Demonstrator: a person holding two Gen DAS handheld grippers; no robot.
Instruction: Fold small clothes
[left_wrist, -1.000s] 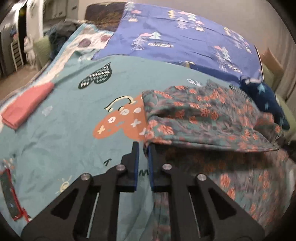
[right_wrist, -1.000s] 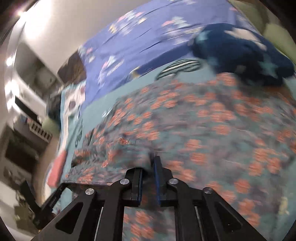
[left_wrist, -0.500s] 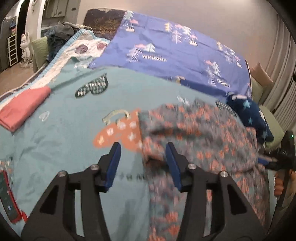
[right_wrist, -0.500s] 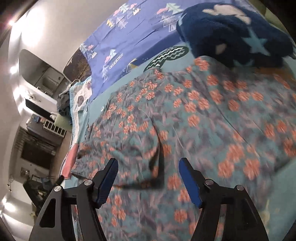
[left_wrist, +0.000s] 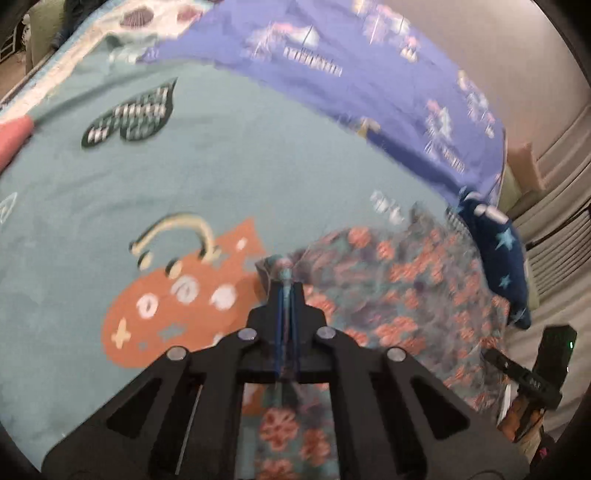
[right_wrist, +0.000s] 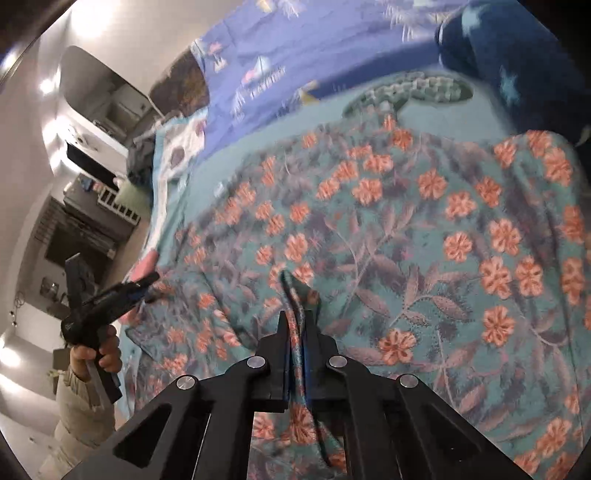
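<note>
- The floral garment (right_wrist: 424, 229) is spread on the bed, on a teal bedsheet (left_wrist: 221, 155) printed with hearts; the whole piece lies on the near side of the blue pillow-patterned cover (left_wrist: 351, 62).
- The left hand-held gripper (left_wrist: 285, 280) is seen clamped on a corner of the floral garment, beside the orange heart print (left_wrist: 177, 306); a pinch of cloth shows between its closed fingers.
- The right hand-held gripper (right_wrist: 295, 317) is likewise closed on a raised fold of the same garment, nearer the dark blue starred cloth (right_wrist: 517, 59) that lies at the garment's far edge.
- A pink folded item (left_wrist: 13, 142) rests at the bedsheet's edge, well apart from the floral garment.
- The fabric is judged thin, light and limp: it puckers into a ridge where it is pinched, and no shape is kept on its own.
- Because it is soft, slack between the two grips is likely to sag, so the edge should be kept taut while it is carried over.
- Corners and hem edges are judged the best places to hold, since a mid-panel pinch gathers only one layer and drags wrinkles.
- Slipping is judged unlikely, though the sheet beneath could be caught by a low grip.
</note>
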